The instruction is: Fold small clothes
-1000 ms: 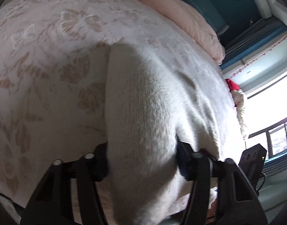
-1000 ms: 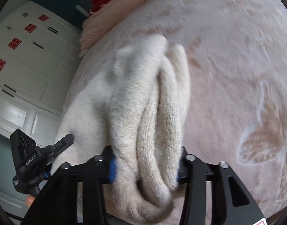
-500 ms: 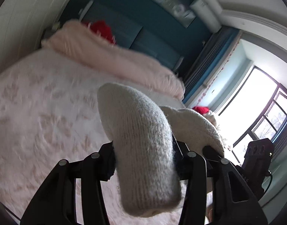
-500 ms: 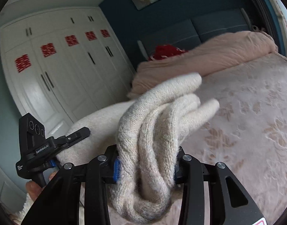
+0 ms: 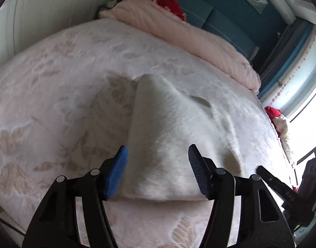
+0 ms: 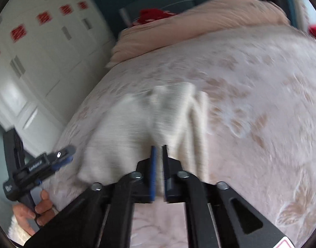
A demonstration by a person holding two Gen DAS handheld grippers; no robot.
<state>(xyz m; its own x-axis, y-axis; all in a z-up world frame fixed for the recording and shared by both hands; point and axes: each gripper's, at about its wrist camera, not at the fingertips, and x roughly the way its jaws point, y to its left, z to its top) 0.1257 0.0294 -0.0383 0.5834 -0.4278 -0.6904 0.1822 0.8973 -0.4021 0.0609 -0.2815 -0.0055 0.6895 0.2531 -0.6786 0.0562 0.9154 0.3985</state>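
Observation:
A cream knitted garment (image 5: pixel 174 136) lies folded on the bed's pink floral cover (image 5: pixel 54 95). It also shows in the right wrist view (image 6: pixel 149 124), blurred. My left gripper (image 5: pixel 158 155) is open and empty, its blue pads standing over the garment's near edge. My right gripper (image 6: pixel 159 150) is shut and empty at the garment's near edge. The left gripper (image 6: pixel 54 161) appears at the left of the right wrist view, held by a hand. The right gripper's finger (image 5: pixel 282 190) shows at the lower right of the left wrist view.
A rolled pink duvet (image 5: pixel 189 35) lies along the head of the bed before a blue headboard (image 5: pixel 220 18). Red items (image 5: pixel 170 3) sit by it. White wardrobes (image 6: pixel 33 62) stand to the left. A bright window (image 5: pixel 310 113) is at the right.
Both grippers held the garment up half a second ago. Now it lies on the bed; the left jaws have opened, the right jaws have closed empty, and both have drawn back.

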